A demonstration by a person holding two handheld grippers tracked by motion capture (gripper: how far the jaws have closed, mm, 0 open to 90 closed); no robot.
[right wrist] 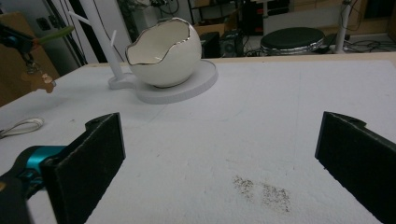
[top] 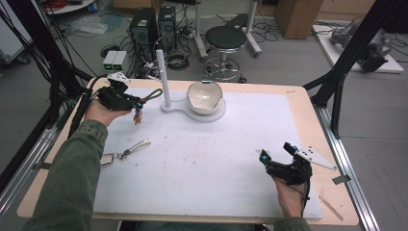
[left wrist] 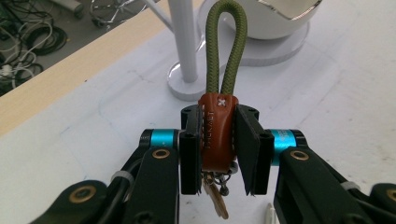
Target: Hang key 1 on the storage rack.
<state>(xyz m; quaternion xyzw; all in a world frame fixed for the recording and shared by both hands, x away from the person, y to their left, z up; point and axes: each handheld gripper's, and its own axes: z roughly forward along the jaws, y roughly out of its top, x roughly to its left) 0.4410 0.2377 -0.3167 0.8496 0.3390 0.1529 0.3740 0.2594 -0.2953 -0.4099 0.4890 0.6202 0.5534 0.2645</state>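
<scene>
Fingers: left gripper (left wrist: pixel 218 148) clamps the keychain (left wrist: pixel 217 133); right gripper (right wrist: pixel 219 163) wide, idle. Align the loop with the peg stand (top: pixel 163 79).

Lab — computer towers (top: pixel 153 30), floor cables (top: pixel 175 58)

The right gripper (right wrist: pixel 219 163) is hovering with its jaws spread wide over the white table mat (right wrist: pixel 261 121). Ahead, an eggshell-shaped bowl (right wrist: pixel 163 51) is sitting on a round white base (right wrist: pixel 196 84) beside a pegged white stand (right wrist: pixel 105 42). Dark specks (right wrist: pixel 261 191) are lying on the mat.
</scene>
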